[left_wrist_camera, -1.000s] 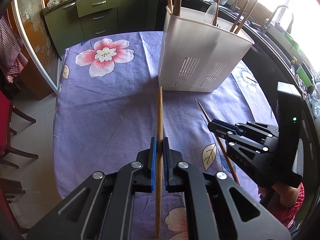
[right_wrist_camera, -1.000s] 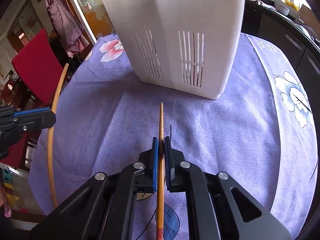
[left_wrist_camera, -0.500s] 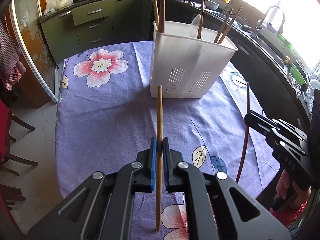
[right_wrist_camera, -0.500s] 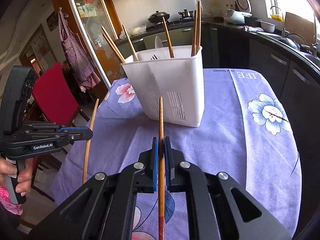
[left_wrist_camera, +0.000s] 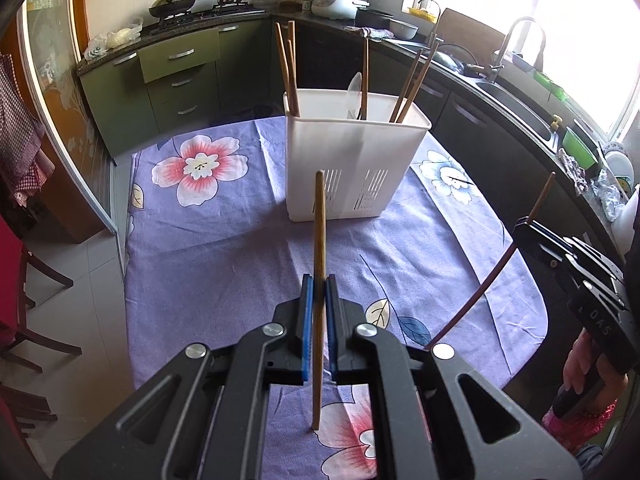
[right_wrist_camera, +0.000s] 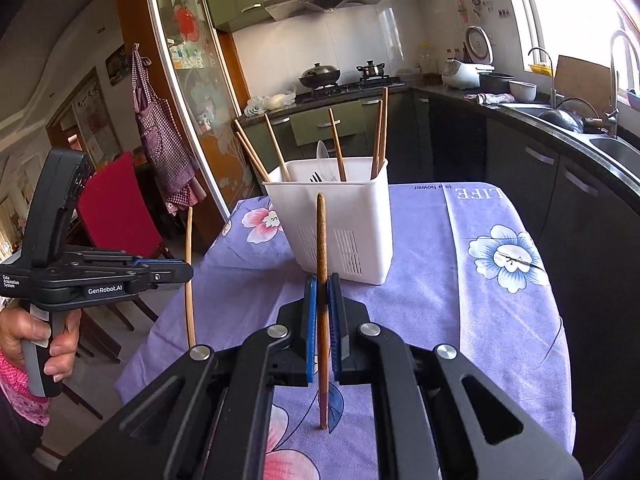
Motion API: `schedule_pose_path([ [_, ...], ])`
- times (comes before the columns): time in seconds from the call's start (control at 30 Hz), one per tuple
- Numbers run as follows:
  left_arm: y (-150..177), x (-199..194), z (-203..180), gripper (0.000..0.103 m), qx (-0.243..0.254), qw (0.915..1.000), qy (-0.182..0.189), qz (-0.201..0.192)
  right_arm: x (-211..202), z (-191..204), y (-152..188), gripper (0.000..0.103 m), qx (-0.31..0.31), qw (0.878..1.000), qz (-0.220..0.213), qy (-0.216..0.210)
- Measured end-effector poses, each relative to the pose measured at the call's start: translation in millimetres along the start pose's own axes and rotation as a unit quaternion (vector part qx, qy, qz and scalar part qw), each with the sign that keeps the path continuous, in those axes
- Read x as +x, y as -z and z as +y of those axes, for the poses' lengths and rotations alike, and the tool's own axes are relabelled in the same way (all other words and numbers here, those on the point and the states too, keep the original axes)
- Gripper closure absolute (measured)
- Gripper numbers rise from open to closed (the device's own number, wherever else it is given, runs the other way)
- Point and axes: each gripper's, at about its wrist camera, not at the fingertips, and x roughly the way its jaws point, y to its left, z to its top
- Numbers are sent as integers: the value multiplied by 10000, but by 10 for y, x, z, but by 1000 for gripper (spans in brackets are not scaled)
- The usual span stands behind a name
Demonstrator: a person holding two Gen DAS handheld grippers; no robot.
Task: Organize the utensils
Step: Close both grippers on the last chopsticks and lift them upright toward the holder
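"GenRobot.AI" on left gripper (right_wrist_camera: pixel 188 273), "LIFE" on tablecloth (right_wrist_camera: pixel 500 280)

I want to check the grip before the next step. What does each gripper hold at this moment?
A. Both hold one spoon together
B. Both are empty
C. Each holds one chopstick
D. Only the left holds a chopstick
C: the left gripper has its jaws closed on a light chopstick, and the right gripper has its jaws closed on a darker chopstick, both in front of the white utensil holder.
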Motion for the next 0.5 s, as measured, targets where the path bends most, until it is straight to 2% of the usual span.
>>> schedule_pose_path([
  [0.5,-92,-261,-90,97,179,9992,79,-354,-127,109,-143,96,-178,9997,-152,-51],
])
